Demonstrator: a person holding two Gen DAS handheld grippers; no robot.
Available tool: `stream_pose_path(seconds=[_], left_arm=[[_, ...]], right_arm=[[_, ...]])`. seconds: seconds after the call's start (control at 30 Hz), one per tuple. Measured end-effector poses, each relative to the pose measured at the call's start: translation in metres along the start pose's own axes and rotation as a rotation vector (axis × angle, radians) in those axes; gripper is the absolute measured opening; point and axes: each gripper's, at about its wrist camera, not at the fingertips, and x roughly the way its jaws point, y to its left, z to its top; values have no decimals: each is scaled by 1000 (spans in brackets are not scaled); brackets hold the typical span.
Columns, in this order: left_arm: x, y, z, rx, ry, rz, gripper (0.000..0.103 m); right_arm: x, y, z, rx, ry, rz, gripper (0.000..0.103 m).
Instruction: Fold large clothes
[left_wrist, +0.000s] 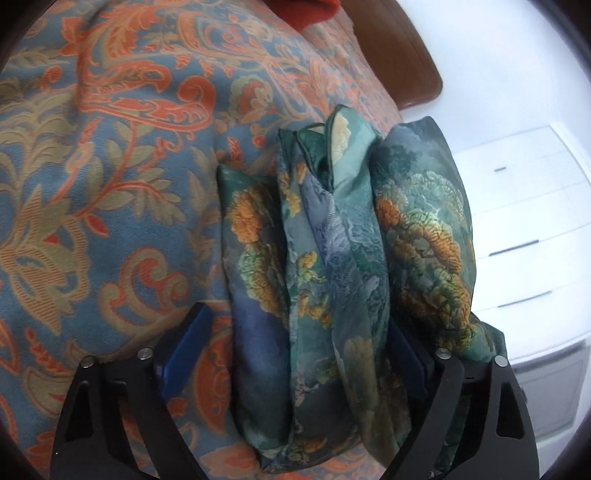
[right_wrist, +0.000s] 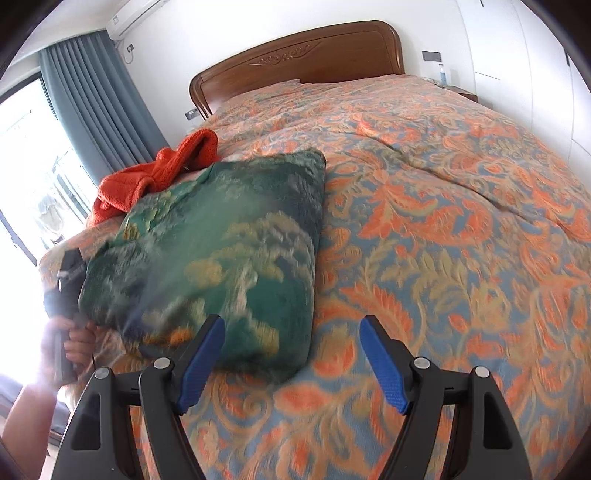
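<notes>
A folded green garment (left_wrist: 332, 240) with orange and yellow flowers lies bunched in thick layers on the patterned bedspread (left_wrist: 110, 147). My left gripper (left_wrist: 299, 317) straddles it with the jaws wide. The left pad (left_wrist: 184, 347) stands a little apart from the cloth, and the cloth drapes over the right finger. In the right wrist view the same garment (right_wrist: 221, 229) is a blurred, rectangular bundle near the bed's left edge. My right gripper (right_wrist: 292, 321) is open over the bedspread (right_wrist: 443, 221) at the bundle's near right corner, holding nothing.
An orange garment (right_wrist: 155, 173) lies crumpled behind the bundle. A wooden headboard (right_wrist: 295, 55) closes the far end of the bed. A person's hand (right_wrist: 74, 343) is at the bed's left edge. White drawers (left_wrist: 517, 221) stand beyond the bed, and a grey curtain (right_wrist: 92, 92) hangs by the window.
</notes>
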Motion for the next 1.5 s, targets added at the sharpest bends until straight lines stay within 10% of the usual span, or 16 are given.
stream_pose_path(seconds=[0.4, 0.5, 0.63, 0.97, 1.23, 1.5], left_arm=[[47, -20, 14, 38, 70, 22, 83], [54, -30, 11, 70, 73, 52, 58], [59, -66, 3, 183, 39, 148, 38], [32, -145, -26, 383, -70, 173, 34], [30, -204, 29, 461, -172, 159, 34], [99, -222, 114, 475, -194, 205, 35]], right_arm=[[133, -39, 51, 222, 249, 379, 92], [163, -44, 55, 314, 321, 433, 94], [151, -7, 63, 100, 280, 317, 71], [61, 86, 42, -400, -8, 111, 60], [31, 86, 91, -439, -155, 92, 60], [99, 56, 179, -356, -181, 115, 60]])
